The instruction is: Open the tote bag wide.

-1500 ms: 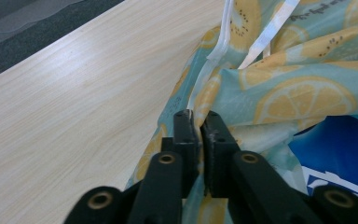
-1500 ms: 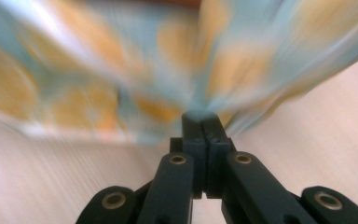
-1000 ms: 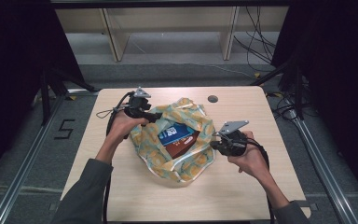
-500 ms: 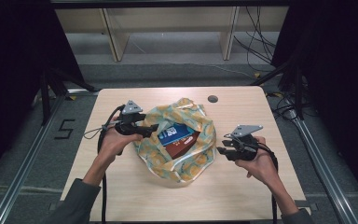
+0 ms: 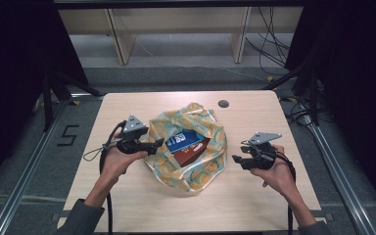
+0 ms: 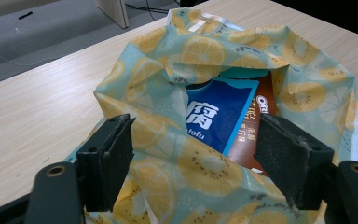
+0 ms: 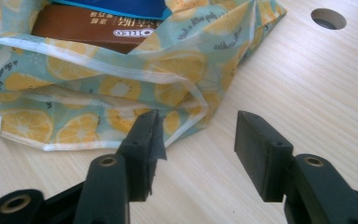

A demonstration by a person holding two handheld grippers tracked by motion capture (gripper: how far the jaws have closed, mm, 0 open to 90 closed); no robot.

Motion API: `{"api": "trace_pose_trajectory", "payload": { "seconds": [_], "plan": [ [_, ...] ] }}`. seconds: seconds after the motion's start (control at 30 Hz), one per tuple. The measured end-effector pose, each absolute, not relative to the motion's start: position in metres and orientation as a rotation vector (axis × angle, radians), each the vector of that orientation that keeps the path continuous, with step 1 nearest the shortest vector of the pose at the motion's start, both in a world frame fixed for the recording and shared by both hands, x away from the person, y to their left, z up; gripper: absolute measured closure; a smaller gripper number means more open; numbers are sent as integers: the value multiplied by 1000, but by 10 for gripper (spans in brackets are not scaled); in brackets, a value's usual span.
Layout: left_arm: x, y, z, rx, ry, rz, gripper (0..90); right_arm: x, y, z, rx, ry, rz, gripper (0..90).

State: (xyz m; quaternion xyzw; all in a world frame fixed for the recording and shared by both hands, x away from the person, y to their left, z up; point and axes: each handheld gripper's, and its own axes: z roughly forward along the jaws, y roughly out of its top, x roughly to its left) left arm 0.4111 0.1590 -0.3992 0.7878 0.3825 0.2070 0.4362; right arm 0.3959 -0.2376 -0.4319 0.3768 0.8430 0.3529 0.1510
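Both tools, the left tool (image 5: 157,143) and the right tool (image 5: 238,157), are standing apart, gripping nothing. Grip the bag (image 5: 196,169) rim ahead squarely, avoiding the 2 packets.

The blue packet (image 6: 220,115) in the bag reads "tofu" under a large white Chinese character. The brown box (image 7: 98,28) beside it seems to read "OREO". A "5" (image 5: 67,135) marks the floor beyond the tabletop's left edge.

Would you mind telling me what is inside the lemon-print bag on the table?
Inside the lemon-print bag lie a blue tofu packet and, partly under it, a brown Oreo box. The bag's folds cover their lower parts, so anything beneath them cannot be seen.
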Motion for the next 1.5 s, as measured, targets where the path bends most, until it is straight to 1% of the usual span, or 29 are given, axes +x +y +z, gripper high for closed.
{"api": "trace_pose_trajectory", "payload": {
  "seconds": [0.17,0.2,0.37,0.4,0.47,0.53,0.57,0.9,1.0,1.1,1.13,1.2,1.37,1.5],
  "plan": [
    [404,157,-406,1942,961,498,238,395,-240,-436,1106,2396,1026,437],
    [403,159,-406,1964,952,503,233,395,-241,-436,1107,2398,1034,430],
    [395,160,-411,1937,976,474,208,396,-244,-440,1105,2382,1038,402],
    [393,160,-412,1918,981,476,201,395,-245,-442,1108,2372,1038,396],
    [390,163,-412,1935,969,486,197,393,-246,-442,1133,2388,1036,388],
    [385,165,-414,1905,981,501,197,395,-248,-444,1092,2369,1053,376],
    [383,166,-415,1902,985,509,201,393,-248,-445,1139,2373,1043,371],
    [354,174,-430,1888,989,479,193,391,-255,-456,1143,2356,1046,356],
    [348,175,-434,1904,975,495,192,390,-255,-455,1151,2375,1033,354],
    [342,174,-440,1892,983,475,178,388,-255,-455,1164,2368,1039,351],
    [341,173,-440,1892,985,475,175,388,-256,-456,1129,2357,1043,350],
    [339,174,-442,1920,951,496,170,385,-256,-456,1171,2364,1042,347],
    [335,175,-447,1892,962,475,157,384,-257,-456,1154,2351,1060,339],
    [333,175,-451,1896,964,484,156,382,-257,-457,1138,2345,1070,339]
  ]
}}
